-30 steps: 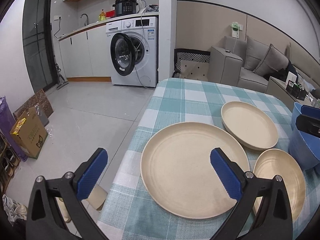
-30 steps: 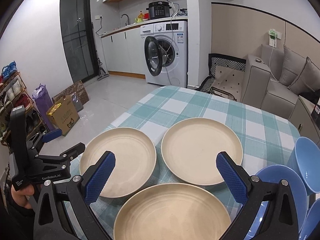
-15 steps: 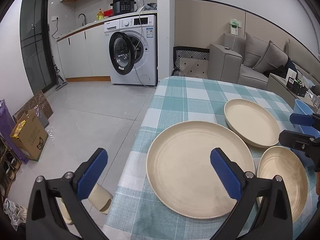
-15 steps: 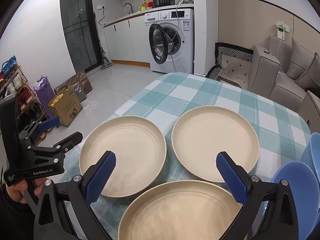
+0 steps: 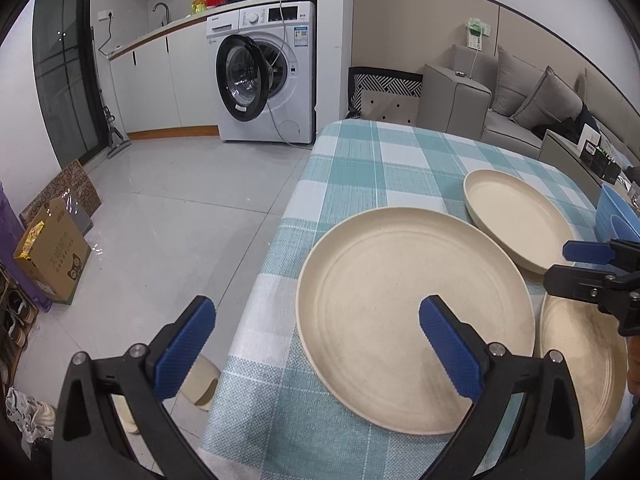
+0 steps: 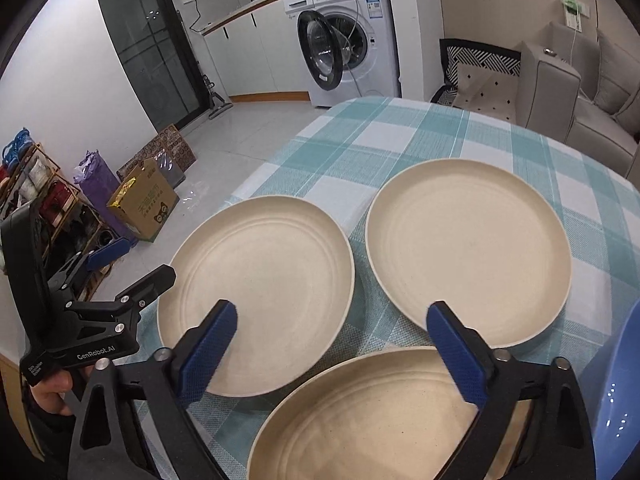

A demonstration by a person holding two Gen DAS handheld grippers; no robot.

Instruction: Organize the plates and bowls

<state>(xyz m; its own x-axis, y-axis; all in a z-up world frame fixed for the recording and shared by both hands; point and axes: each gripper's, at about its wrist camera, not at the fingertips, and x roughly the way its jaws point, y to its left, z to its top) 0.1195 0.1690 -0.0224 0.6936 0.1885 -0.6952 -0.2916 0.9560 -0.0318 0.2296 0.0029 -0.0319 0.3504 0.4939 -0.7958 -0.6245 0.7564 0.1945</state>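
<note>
Counter, checked cloth; over the last second both views close in and tilt down on it; the plates sit larger and nearer in frame now; I read this as an approach step, nothing gripped yet, task barely begun.

Three cream plates lie flat and unstacked near the counter's left and near edges; left plate sits by the left edge; far plate lies just beside it toward the counter's middle, rims close but apart; near plate lies at the near edge, its far rim close under the other two; none has shifted on the cloth across the frames.

Blue bowls stand at the right edge, partly cut off; count unclear.

Right tongs: apart, empty; earlier they hung back, now they are over the near plate's far rim, left pad over the left plate's near part; height above the rim cannot be judged.

Left tongs: apart, empty; they have come in toward the left edge; right pad over the left plate, left pad beyond the counter's edge over floor; that plate's left rim lies between the pads.

Judgement: the near plate looks the likelier first pick, for stacking on a neighbour.
</note>
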